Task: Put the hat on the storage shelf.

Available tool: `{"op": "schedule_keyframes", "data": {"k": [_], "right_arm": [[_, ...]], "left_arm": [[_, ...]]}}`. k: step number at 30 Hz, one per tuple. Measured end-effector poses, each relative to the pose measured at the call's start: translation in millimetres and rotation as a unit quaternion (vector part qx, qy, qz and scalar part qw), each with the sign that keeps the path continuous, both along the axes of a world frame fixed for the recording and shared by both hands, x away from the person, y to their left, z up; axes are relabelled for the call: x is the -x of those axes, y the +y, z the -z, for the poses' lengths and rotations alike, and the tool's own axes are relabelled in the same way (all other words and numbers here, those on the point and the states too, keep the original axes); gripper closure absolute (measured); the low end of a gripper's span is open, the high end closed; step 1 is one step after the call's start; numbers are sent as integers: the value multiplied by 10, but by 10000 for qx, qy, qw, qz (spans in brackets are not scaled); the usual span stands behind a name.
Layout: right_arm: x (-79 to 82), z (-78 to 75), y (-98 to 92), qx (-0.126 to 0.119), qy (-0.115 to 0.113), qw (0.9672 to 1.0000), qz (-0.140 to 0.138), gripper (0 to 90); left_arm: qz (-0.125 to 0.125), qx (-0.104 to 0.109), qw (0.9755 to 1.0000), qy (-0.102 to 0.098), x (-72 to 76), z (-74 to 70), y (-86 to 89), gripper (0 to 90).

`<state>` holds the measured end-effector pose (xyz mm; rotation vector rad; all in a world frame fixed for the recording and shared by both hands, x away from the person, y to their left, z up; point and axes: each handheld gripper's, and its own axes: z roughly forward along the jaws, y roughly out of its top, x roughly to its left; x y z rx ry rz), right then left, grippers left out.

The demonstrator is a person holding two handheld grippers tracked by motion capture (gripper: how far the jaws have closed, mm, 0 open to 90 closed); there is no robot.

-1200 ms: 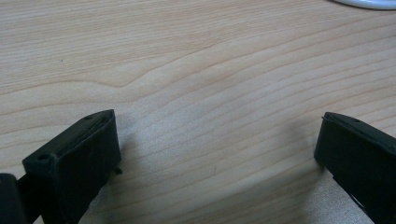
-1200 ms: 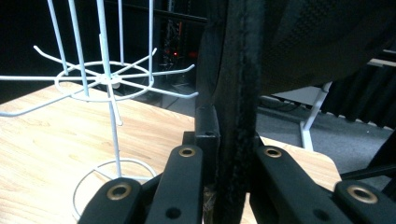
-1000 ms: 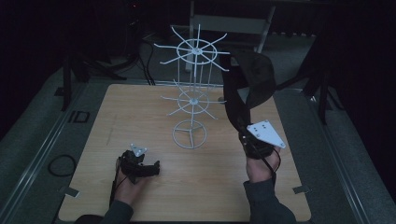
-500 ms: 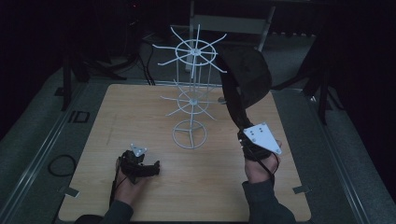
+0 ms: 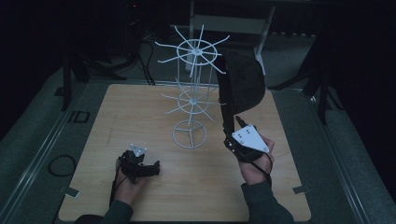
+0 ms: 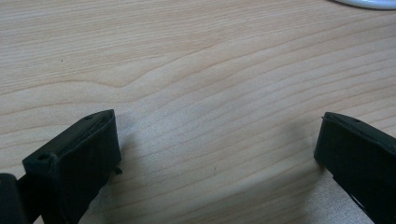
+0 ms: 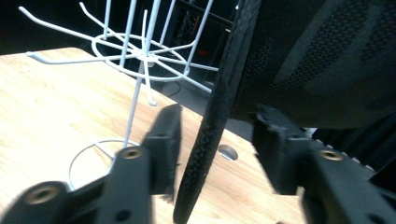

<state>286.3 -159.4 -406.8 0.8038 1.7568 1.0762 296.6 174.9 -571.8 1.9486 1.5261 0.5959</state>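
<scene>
A white wire rack (image 5: 191, 93) with two tiers of hooks stands mid-table. A black mesh bag (image 5: 243, 84) hangs from a hook of its top tier on the right, and its strap (image 5: 227, 116) drops straight down. My right gripper (image 5: 231, 140) is at the strap's lower end. Its jaws have just been opening. In the right gripper view the strap (image 7: 212, 121) runs between the right gripper (image 7: 217, 135) jaws with a gap on each side, and the bag (image 7: 317, 60) looms above. My left gripper (image 5: 150, 168) lies on the table, its jaws wide apart over bare wood (image 6: 215, 154).
The rack's round wire base (image 5: 189, 135) sits on the wooden table (image 5: 140, 112) just left of my right hand. Grey padded floor (image 5: 42, 140) and dark stands surround the table. A black cable loop (image 5: 60, 164) lies off the left edge.
The black bag has settled slightly lower and hangs straighter from the rack. My right hand has shifted a little to the left. The left hand has not moved.
</scene>
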Motion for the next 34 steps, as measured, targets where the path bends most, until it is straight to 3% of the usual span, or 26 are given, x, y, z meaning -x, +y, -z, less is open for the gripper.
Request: {"op": "schedule_keyframes", "data": {"k": [4, 5, 6, 10, 17, 21, 22, 30, 34], "right_arm": [[-4, -14, -6, -242, 175, 9995, -76, 351], [-4, -14, -6, -242, 175, 9995, -76, 351], [-6, -27, -20, -385, 245, 9989, -111, 299], [3, -50, -52, -584, 329, 9975, -219, 258], [-3, -54, -79, -825, 548, 9944, -382, 213], [-7, -39, -110, -1041, 737, 9904, -524, 195], [-8, -28, -129, -1149, 833, 9882, -575, 190], [-6, 13, -167, -1253, 1088, 9845, -572, 175], [-6, 39, -155, -1234, 1156, 9842, -519, 175]], "left_arm": [[0, -1, 10000, 1, 0, 0, 0, 1], [0, -1, 10000, 1, 0, 0, 0, 2], [2, -2, 10000, 1, 0, 0, 0, 1], [2, -2, 10000, 2, 0, 0, 0, 1], [1, -1, 10000, 2, 0, 0, 0, 2], [0, 1, 10000, 0, 0, 0, 0, 1], [0, 1, 10000, -1, 0, 0, 0, 1], [-2, 2, 10000, -3, 0, 1, -1, 1], [-1, 2, 10000, -3, -1, 1, -1, 1]]}}
